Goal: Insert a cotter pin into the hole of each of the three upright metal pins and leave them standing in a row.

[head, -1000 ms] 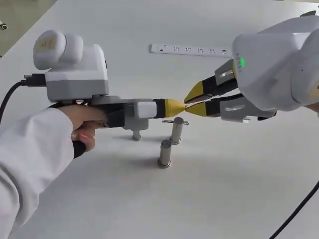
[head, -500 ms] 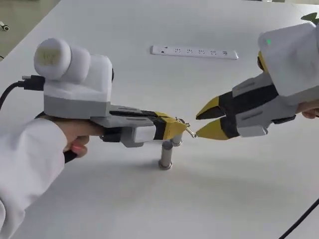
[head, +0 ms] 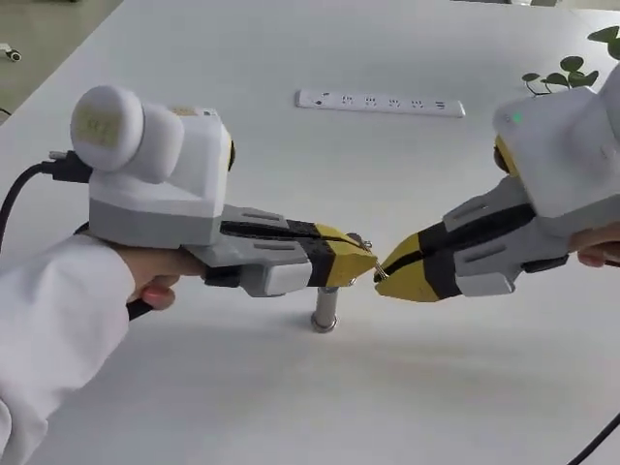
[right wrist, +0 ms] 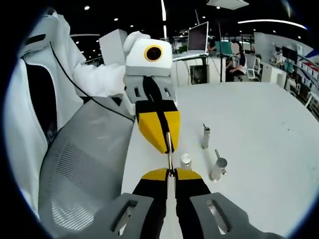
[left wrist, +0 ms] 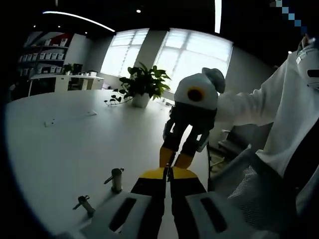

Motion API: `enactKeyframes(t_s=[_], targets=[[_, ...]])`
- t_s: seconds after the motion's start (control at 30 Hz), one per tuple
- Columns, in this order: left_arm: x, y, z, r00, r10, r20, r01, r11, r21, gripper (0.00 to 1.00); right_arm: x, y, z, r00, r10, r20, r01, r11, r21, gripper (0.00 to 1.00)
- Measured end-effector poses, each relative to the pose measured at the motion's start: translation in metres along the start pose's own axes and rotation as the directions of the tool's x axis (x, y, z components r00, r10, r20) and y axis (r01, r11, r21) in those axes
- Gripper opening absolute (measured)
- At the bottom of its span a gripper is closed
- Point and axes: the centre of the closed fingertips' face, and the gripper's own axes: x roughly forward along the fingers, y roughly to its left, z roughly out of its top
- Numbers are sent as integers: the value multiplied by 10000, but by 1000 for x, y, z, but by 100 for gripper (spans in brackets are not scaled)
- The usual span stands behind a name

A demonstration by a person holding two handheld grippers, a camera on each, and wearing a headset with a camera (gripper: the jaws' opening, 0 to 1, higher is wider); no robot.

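Note:
My left gripper (head: 369, 263) and right gripper (head: 382, 277) meet tip to tip above the white table (head: 291, 145). A thin cotter pin (right wrist: 169, 149) runs between them, and both grippers are shut on it, one at each end. Under the left gripper's jaws one upright metal pin (head: 325, 312) stands on the table. In the right gripper view there is a bare-topped metal pin (right wrist: 186, 160) and two further metal pins (right wrist: 205, 137) (right wrist: 218, 168). In the left gripper view two metal pins (left wrist: 116, 179) (left wrist: 84, 203) each carry a cotter pin crosswise.
A white power strip (head: 380, 101) lies at the far side of the table. A potted plant (head: 567, 70) stands at the far right corner. A person's white sleeve (head: 48, 320) comes in from the lower left.
The right gripper opened and drew back half a second ago, and is now shut on the cotter pin's free end again. The left gripper kept hold of the pin and moved slightly right.

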Motion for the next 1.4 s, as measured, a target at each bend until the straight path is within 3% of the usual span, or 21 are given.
enactKeyframes(t_s=[0.07,0.2,0.27,0.3,0.4,0.53,0.6,0.7,0.87,0.97,1.03,1.13,1.4], targets=[[-1,-2,-2,9999,-123,-113,123,9999,35,0,0,4,-1,9998,184,-33,-184,9998,-24,0],[-4,-8,-10,9983,-422,-411,456,9952,861,0,-1,14,-3,9985,527,-175,-530,9985,-142,0],[-5,-8,-19,9952,-353,-911,479,9890,1398,0,-1,18,-5,9975,616,-332,-630,9972,-415,0],[-4,-9,-20,9947,-368,-956,487,9910,1249,0,0,18,-6,9974,601,-387,-620,9969,-490,0],[-8,-4,-34,9867,-136,-1622,468,9781,2030,0,-1,19,-9,9971,507,-571,-540,9969,-564,0],[-10,-2,-34,9911,-80,-1330,316,9839,1759,0,-2,18,-12,9963,349,-782,-407,9965,-736,0],[-11,3,-33,9929,199,-1176,34,9809,1947,0,-3,12,-16,9937,20,-1119,-123,9957,-918,0],[-14,12,-35,9928,651,-1005,-419,9752,2175,1,-4,3,-27,9812,-308,-1903,62,9917,-1286,0],[-16,27,-38,9891,1369,-551,-1219,9683,2179,33,1,-5,-37,9649,-454,-2587,125,9918,-1275,0],[-15,37,-47,9836,1693,-616,-1538,9671,2024,34,6,-11,-45,9455,-516,-3216,14,9880,-1545,0],[-13,43,-55,9797,1849,-775,-1663,9654,2006,36,9,-13,-47,9392,-486,-3400,-66,9872,-1592,0],[-9,48,-67,9737,1951,-1173,-1692,9649,2006,35,13,-21,-53,9145,-638,-3996,-169,9806,-1954,0],[2,60,-83,9669,2019,-1558,-1730,9682,1810,33,17,-33,-59,8920,-666,-4471,-348,9760,-2149,0]])
